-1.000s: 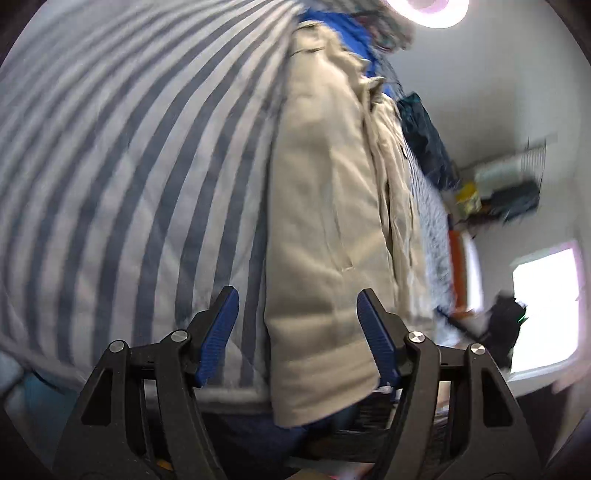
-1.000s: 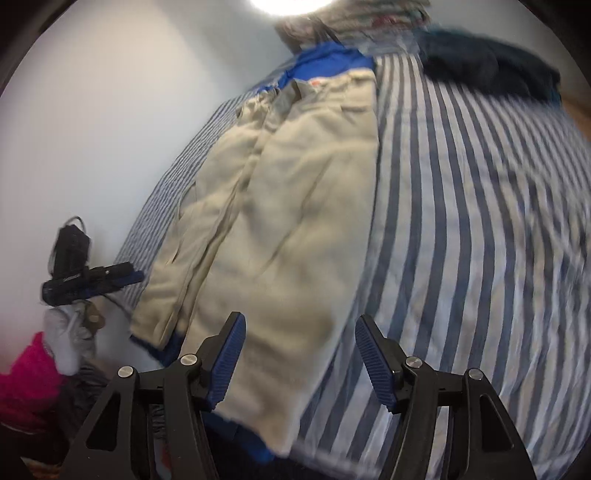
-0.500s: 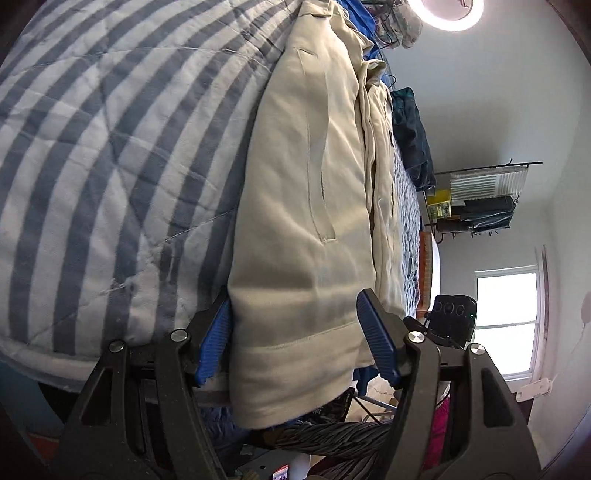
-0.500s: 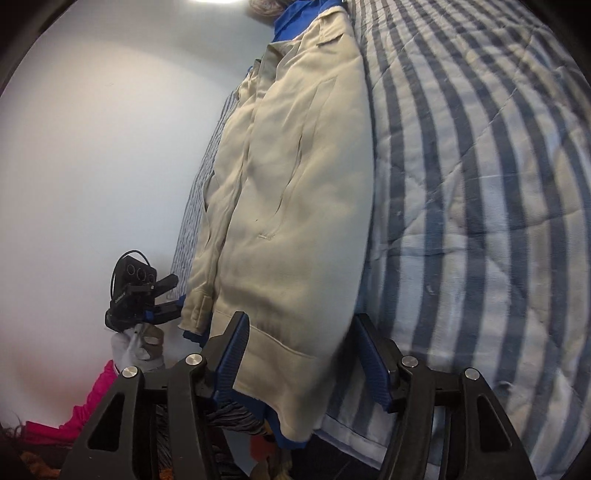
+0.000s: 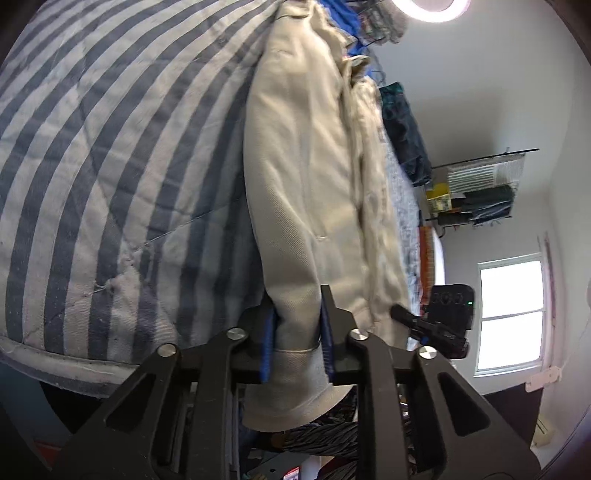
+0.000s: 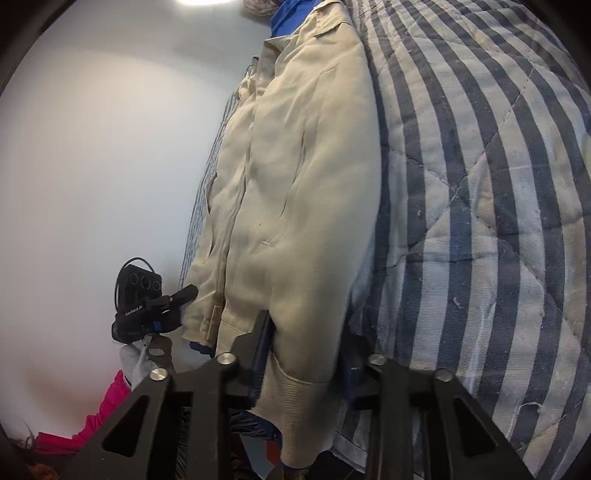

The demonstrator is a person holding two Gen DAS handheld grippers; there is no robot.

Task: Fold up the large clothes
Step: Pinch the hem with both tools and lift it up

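A beige jacket (image 5: 310,177) lies stretched out on a blue-and-white striped quilt (image 5: 110,155), its ribbed hem hanging over the near bed edge. My left gripper (image 5: 297,332) is shut on the hem at one corner. In the right wrist view the same jacket (image 6: 295,177) lies on the quilt (image 6: 480,184), and my right gripper (image 6: 304,354) is shut on the hem at the other corner. Each gripper shows small in the other's view, the right one in the left wrist view (image 5: 439,321) and the left one in the right wrist view (image 6: 147,306).
Blue fabric (image 6: 288,14) lies past the jacket's collar. A dark garment (image 5: 402,129) lies on the bed's far side. A wire rack with items (image 5: 476,192) and a window (image 5: 513,314) are by the wall. Pink cloth (image 6: 107,410) lies low at left.
Both grippers have closed from open onto the jacket's hem. Each has moved in closer to the bed edge.
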